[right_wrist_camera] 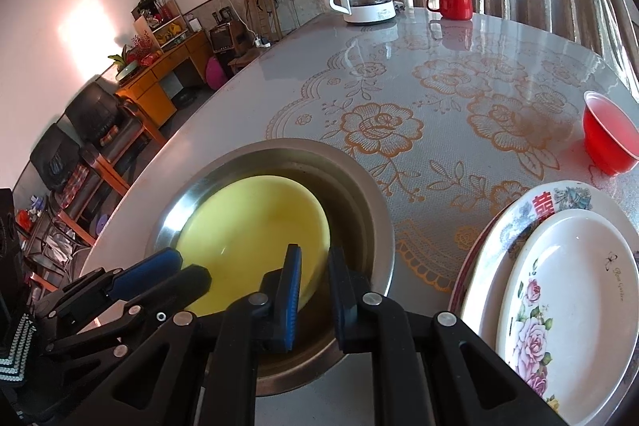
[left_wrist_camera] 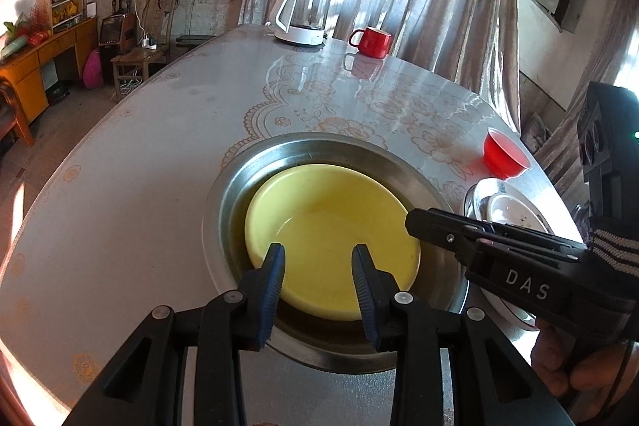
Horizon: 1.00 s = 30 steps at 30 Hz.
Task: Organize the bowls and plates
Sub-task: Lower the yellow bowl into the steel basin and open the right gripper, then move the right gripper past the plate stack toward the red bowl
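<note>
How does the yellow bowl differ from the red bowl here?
The yellow bowl is wide, shallow and opaque, nested inside a steel basin; the red bowl is small, deeper and translucent, standing alone on the table. The yellow one lies by both grippers; the red one sits farther off. Both are upright and look empty.

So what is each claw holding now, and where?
Right claw appears to pinch the yellow bowl at its right rim; left claw holds nothing.
</note>
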Each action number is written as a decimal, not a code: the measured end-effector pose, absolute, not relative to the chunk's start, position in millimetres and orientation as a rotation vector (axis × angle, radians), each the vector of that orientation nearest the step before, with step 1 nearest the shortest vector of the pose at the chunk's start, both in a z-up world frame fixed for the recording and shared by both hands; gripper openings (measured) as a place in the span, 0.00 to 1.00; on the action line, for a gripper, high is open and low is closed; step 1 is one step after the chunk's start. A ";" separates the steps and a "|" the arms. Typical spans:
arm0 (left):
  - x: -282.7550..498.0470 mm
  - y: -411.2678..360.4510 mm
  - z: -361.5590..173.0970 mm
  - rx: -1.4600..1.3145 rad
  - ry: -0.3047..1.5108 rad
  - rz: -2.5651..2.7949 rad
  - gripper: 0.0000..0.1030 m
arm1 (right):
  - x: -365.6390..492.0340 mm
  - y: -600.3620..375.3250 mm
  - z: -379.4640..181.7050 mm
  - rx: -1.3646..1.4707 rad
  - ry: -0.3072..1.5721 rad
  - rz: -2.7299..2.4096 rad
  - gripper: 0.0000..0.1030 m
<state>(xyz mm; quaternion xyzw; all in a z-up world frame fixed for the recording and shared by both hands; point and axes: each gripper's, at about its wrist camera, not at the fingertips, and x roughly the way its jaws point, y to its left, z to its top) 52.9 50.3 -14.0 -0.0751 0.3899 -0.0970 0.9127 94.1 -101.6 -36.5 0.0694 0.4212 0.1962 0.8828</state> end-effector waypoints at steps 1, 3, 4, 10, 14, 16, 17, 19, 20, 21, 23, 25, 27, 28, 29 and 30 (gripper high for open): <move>52.6 49.5 -13.6 -0.154 0.802 -0.202 0.34 | 93.7 -103.5 -36.1 0.149 0.875 0.405 0.15; 51.8 47.9 -11.1 -0.148 0.796 -0.200 0.34 | 93.2 -107.8 -34.9 0.165 0.870 0.401 0.16; 51.7 47.1 -10.4 -0.145 0.792 -0.199 0.34 | 92.7 -109.2 -33.9 0.174 0.868 0.400 0.16; 48.3 43.4 -4.3 -0.127 0.781 -0.189 0.36 | 88.2 -118.3 -29.2 0.201 0.843 0.396 0.20; 45.0 39.9 -0.6 -0.107 0.772 -0.185 0.36 | 84.4 -123.2 -26.1 0.211 0.827 0.390 0.23; 44.4 39.8 1.0 -0.104 0.768 -0.185 0.36 | 82.9 -126.5 -25.1 0.219 0.823 0.387 0.23; 43.8 39.3 1.9 -0.102 0.767 -0.186 0.36 | 82.1 -128.2 -24.5 0.224 0.819 0.384 0.24; 42.9 36.8 2.7 -0.094 0.765 -0.187 0.36 | 80.7 -132.1 -23.8 0.233 0.815 0.378 0.24; 42.7 35.7 3.5 -0.092 0.764 -0.188 0.36 | 80.3 -134.5 -23.7 0.238 0.814 0.374 0.25; 42.3 35.0 4.1 -0.089 0.763 -0.189 0.36 | 79.6 -136.5 -23.3 0.243 0.811 0.371 0.26; 42.0 33.2 5.4 -0.084 0.763 -0.193 0.36 | 78.1 -141.4 -22.4 0.254 0.806 0.362 0.26; 41.4 30.9 6.0 -0.078 0.764 -0.198 0.37 | 77.0 -146.6 -21.9 0.263 0.802 0.353 0.26; 41.5 28.5 6.5 -0.072 0.765 -0.203 0.37 | 75.9 -151.9 -21.8 0.272 0.799 0.341 0.27; 41.9 26.9 7.0 -0.068 0.765 -0.206 0.37 | 75.6 -154.6 -21.8 0.278 0.798 0.336 0.27; 42.1 25.4 7.4 -0.065 0.766 -0.209 0.37 | 75.3 -157.5 -22.0 0.284 0.797 0.331 0.27; 41.7 24.4 8.1 -0.063 0.767 -0.213 0.37 | 74.8 -160.6 -22.3 0.290 0.796 0.324 0.27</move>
